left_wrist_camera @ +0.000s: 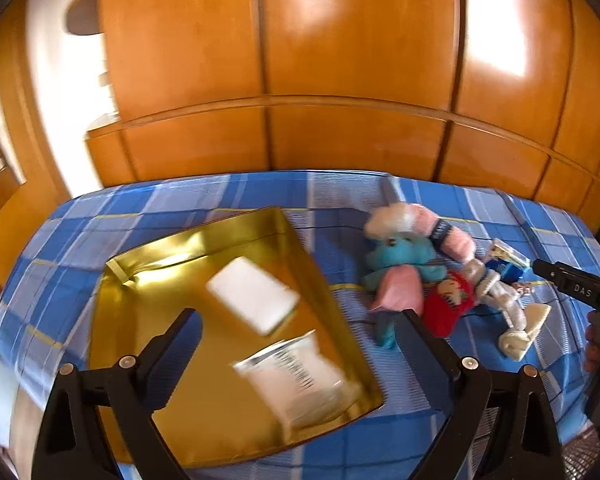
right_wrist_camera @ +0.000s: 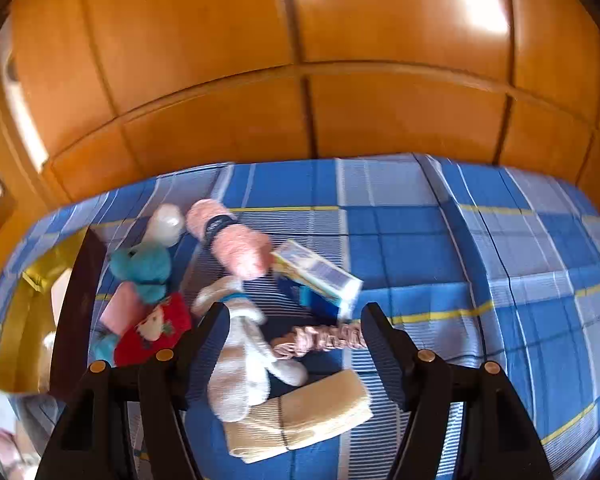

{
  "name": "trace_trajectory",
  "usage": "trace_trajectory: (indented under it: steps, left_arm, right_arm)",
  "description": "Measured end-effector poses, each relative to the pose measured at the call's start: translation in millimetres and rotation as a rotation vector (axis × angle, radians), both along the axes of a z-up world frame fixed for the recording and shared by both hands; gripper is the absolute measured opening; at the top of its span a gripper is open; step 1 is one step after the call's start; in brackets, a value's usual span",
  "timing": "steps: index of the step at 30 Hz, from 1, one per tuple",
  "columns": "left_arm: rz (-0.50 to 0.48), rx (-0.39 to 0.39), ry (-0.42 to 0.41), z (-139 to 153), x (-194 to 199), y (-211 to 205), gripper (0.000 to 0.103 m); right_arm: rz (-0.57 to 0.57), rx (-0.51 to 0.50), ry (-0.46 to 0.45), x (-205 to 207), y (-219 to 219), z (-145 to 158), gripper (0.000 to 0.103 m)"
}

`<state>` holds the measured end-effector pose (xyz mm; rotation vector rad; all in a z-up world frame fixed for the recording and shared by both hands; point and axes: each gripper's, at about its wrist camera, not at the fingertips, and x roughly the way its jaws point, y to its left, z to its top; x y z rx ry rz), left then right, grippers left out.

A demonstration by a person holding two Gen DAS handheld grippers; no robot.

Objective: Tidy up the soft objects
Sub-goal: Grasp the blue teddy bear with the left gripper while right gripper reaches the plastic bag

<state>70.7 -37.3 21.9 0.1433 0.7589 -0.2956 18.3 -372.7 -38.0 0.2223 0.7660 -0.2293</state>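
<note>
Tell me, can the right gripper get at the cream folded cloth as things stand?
Probably yes: the right gripper is open and empty, and the cream folded cloth lies uncovered below it, though the white plush toy touches its edge.

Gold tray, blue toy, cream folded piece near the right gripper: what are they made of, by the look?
Gold tray: glossy, mirror-like glare and creased corners suggest foil-faced card or thin metal; unclear which.
Blue toy: plush fabric, with a fuzzy, matte surface.
Cream folded piece: ribbed or woven textile, matte, in stacked folds; possibly a cloth or bandage.

Both the left claw and right claw gape empty, angled downward.
</note>
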Motion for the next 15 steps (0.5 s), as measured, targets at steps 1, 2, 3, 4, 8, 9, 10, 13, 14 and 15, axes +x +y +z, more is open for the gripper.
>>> trace_trajectory:
  steps: [1, 2, 3, 4, 8, 9, 10, 13, 14, 15]
  left_arm:
    - [-0.018, 0.001, 0.007, 0, 4, -8, 0.097]
    - [-0.028, 0.007, 0.014, -1, 10, -18, 0.097]
    - [-0.037, 0.012, 0.016, -2, 14, -25, 0.097]
    - [-0.052, 0.016, 0.019, -3, 19, -34, 0.097]
    - [-0.079, 0.009, 0.087, -15, 45, -67, 0.097]
    - [-0.082, 0.012, 0.1, -18, 49, -75, 0.097]
    - [-0.097, 0.017, 0.114, -23, 55, -86, 0.097]
    - [-0.115, 0.043, 0.149, -37, 70, -107, 0.082]
    - [-0.128, 0.051, 0.171, -44, 76, -114, 0.08]
    - [-0.134, 0.06, 0.197, -52, 82, -122, 0.077]
  right_arm:
    - [-0.01, 0.015, -0.004, -1, -4, -1, 0.069]
    - [-0.017, 0.026, -0.006, -2, -8, -2, 0.069]
    - [-0.021, 0.033, -0.008, -4, -10, -2, 0.069]
    - [-0.023, 0.044, -0.012, -4, -12, -1, 0.069]
    - [-0.023, 0.067, -0.033, -6, -13, 4, 0.069]
    - [-0.021, 0.074, -0.036, -6, -14, 5, 0.069]
    - [-0.02, 0.08, -0.039, -6, -14, 5, 0.069]
    - [-0.023, 0.109, -0.049, -7, -17, 8, 0.069]
    - [-0.021, 0.117, -0.05, -7, -18, 8, 0.069]
    - [-0.021, 0.118, -0.052, -7, -17, 9, 0.07]
